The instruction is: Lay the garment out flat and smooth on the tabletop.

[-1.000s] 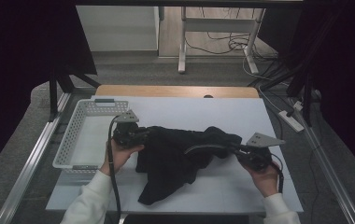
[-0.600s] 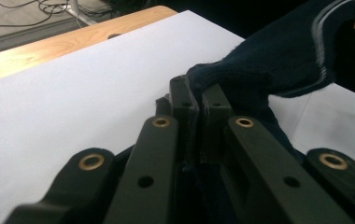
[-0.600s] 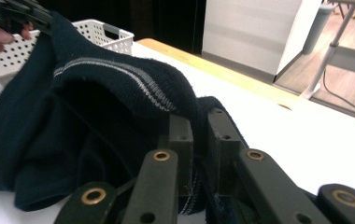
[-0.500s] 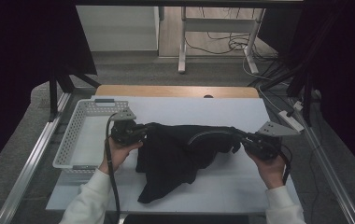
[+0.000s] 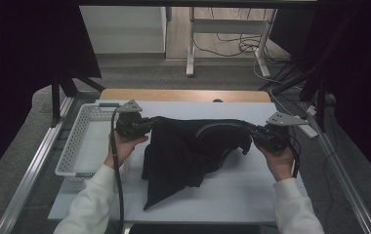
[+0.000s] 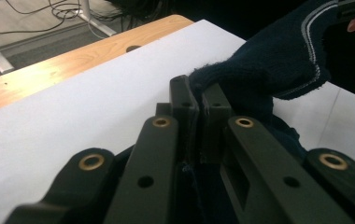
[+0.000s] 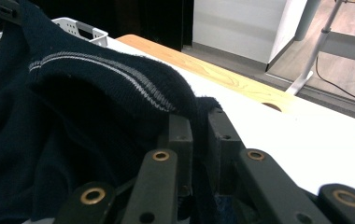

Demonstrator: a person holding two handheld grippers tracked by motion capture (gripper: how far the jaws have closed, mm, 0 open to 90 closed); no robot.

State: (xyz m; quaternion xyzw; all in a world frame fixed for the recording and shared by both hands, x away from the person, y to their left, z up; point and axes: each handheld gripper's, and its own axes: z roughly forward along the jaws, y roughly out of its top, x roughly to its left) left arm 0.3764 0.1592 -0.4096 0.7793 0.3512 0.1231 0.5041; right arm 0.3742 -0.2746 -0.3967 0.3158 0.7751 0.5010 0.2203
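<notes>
High view, garment: a dark navy knit sweater (image 5: 188, 151) with a pale striped neckband hangs stretched between the two hands above the white worktop (image 5: 242, 190), its lower part drooping down to the sheet.
High view, left hand-held gripper (image 5: 147, 124): clamped on the sweater's upper edge at the left end, beside the white perforated basket (image 5: 78, 146).
High view, right hand-held gripper (image 5: 254, 134): clamped on the same upper edge at the right end, well apart from the left one.
High view, progress: the sweater looks picked up and spread by its top; laying it flat, folding it or moving it to the basket seems not yet done. The basket looks to hold nothing yet.
High view, surroundings: a wooden table edge (image 5: 183, 95) behind the white sheet, metal rails at both sides, dark curtains, cables on the floor beyond.
Left gripper view: the jaws stand nearly together with navy knit pinched between them; the sweater (image 6: 269, 60) runs off to the right over the white worktop (image 6: 87, 112).
Right gripper view: the jaws are narrow, gripping the knit by the striped neckband (image 7: 115, 70); the basket (image 7: 80, 28) sits far left, the wooden edge (image 7: 222, 77) beyond.
</notes>
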